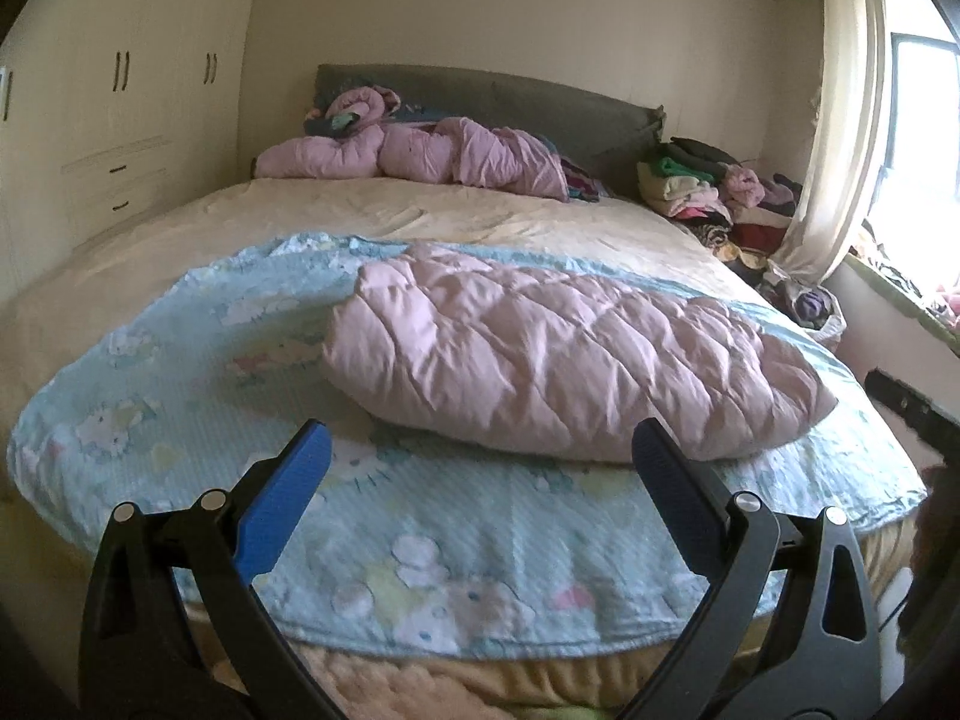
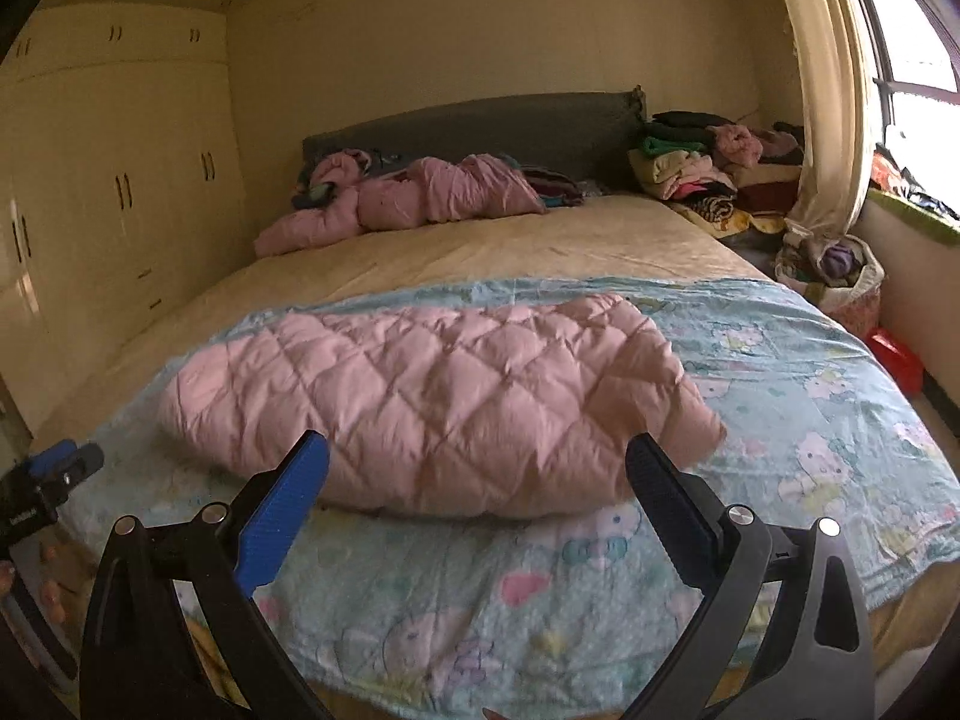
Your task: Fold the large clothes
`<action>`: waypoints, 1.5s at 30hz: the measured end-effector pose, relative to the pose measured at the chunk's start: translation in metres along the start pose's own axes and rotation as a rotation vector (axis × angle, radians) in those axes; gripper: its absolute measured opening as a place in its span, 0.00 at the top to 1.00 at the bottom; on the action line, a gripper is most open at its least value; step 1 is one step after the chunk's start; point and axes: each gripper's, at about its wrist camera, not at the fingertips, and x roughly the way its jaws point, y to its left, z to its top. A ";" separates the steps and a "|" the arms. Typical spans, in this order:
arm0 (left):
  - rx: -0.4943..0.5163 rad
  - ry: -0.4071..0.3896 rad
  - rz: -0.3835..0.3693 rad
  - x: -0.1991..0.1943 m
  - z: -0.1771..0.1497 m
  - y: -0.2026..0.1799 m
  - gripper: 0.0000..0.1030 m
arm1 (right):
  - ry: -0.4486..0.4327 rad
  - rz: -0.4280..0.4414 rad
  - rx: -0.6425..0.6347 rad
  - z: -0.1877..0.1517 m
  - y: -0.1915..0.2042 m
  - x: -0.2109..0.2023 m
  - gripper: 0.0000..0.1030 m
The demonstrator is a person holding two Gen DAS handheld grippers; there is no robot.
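Left wrist view: the pink quilt (image 1: 564,354) lies on the bed (image 1: 456,222), long axis crosswise, just beyond both wide-open, empty tools, left (image 1: 480,456) and right (image 2: 477,459); neither is clearly nearer.

A home bedroom: a wide bed (image 1: 420,210) with grey headboard (image 1: 510,96), built-in wardrobes (image 1: 120,120), and a curtained window (image 1: 852,120).

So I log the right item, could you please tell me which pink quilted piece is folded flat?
The near one, lying on the blue blanket. The other pink piece sits crumpled by the headboard.
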 end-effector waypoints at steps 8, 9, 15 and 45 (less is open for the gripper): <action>0.007 0.034 0.014 0.000 -0.017 -0.011 0.09 | 0.086 0.016 -0.062 -0.034 0.020 0.006 0.04; 0.010 0.035 0.018 0.000 -0.018 -0.012 0.09 | 0.098 0.021 -0.052 -0.036 0.020 0.008 0.04; 0.022 0.044 0.011 -0.001 -0.021 -0.019 0.09 | 0.101 0.024 -0.033 -0.037 0.018 0.007 0.04; 0.027 0.043 0.025 -0.003 -0.020 -0.021 0.09 | 0.095 0.031 -0.018 -0.037 0.012 0.001 0.04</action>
